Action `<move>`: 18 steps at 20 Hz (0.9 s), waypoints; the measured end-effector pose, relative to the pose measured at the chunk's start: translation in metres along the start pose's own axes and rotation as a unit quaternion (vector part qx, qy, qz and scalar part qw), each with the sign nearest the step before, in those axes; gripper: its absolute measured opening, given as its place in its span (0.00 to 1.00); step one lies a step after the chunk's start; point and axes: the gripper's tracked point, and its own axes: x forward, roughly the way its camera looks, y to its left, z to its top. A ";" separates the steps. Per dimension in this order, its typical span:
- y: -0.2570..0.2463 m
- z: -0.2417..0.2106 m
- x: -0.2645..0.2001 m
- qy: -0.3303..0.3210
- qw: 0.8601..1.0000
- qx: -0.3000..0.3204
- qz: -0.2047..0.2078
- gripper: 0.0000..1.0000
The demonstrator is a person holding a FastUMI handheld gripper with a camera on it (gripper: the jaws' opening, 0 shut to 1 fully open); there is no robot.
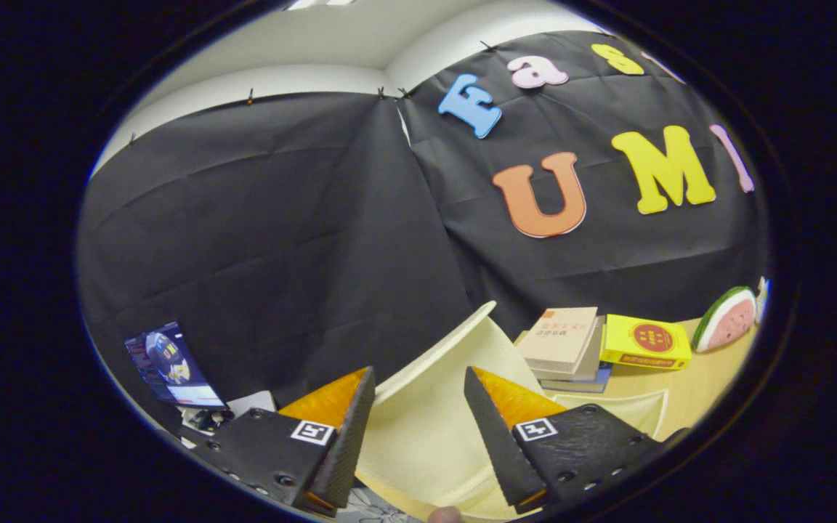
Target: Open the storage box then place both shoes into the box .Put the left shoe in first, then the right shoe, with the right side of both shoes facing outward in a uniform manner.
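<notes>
Gripper fingers spread wide, holding nothing, straddling the raised cream storage-box lid. Unsupported, the lid could swing back shut.

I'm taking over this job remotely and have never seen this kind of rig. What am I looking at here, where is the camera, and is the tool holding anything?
The camera rides on a hand-held two-finger gripper and looks forward along its fingers, the two wedge shapes low in the gripper view. A person carries it; there is no robot arm. The fingers are spread apart, and between them stands a cream lid, raised at a tilt, probably the storage box's lid. I cannot tell whether either finger touches it. Beyond the fingers, on a wooden table, lie a stack of books, a yellow box and a watermelon-slice toy. Off to the other side sits a lit screen. Black cloth forms the booth wall behind.
</notes>
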 end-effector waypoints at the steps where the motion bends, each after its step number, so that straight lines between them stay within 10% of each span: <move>1: 0.001 -0.002 0.000 -0.002 1.000 -0.008 -0.004 0.77; 18: -0.152 -0.017 -0.117 -0.048 0.981 -0.106 -0.154 0.96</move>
